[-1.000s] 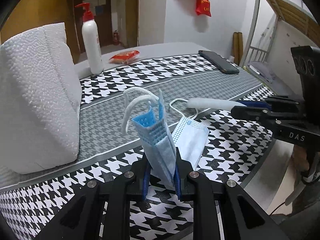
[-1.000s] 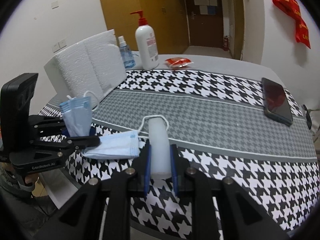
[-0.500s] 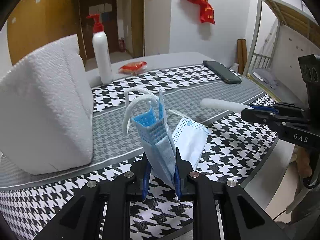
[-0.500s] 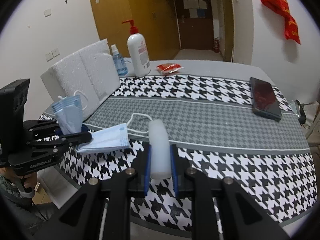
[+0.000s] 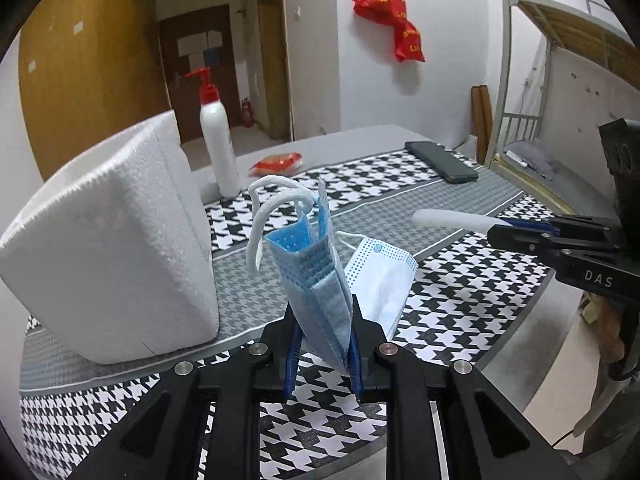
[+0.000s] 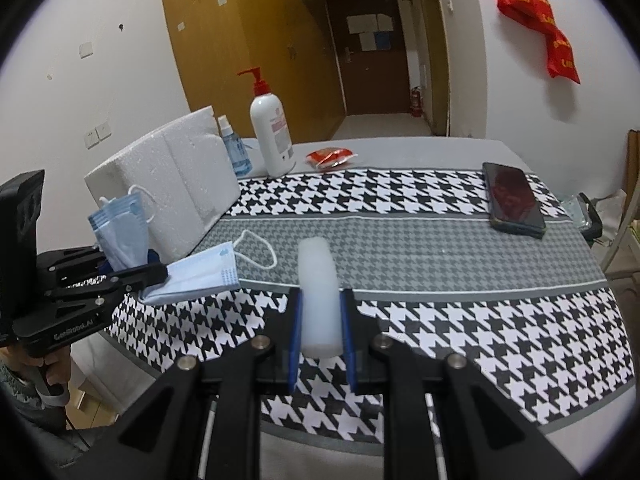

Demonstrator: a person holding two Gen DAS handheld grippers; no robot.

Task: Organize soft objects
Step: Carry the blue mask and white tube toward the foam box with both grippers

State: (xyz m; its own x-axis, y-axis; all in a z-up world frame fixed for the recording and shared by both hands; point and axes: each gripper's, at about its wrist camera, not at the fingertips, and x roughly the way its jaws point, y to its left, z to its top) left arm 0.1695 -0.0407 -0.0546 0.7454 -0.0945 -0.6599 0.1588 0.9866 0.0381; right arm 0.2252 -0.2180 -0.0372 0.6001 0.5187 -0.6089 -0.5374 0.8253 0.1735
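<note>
Left gripper [image 5: 322,344] fingers clamped on a folded mask bundle [image 5: 316,280], held upright above the near edge of the tabletop [image 6: 400,236], ear loops on top. Right gripper [image 6: 320,332] fingers clamped on a white roll [image 6: 318,288], off the tabletop over its near edge. A loose mask [image 6: 200,276] lies flat at the near left edge, just beside the foam block [image 6: 172,184]. Pump bottle [image 6: 272,136], spray bottle [image 6: 234,148], red packet [image 6: 330,158] along far edge; phone [image 6: 512,198] at right.
</note>
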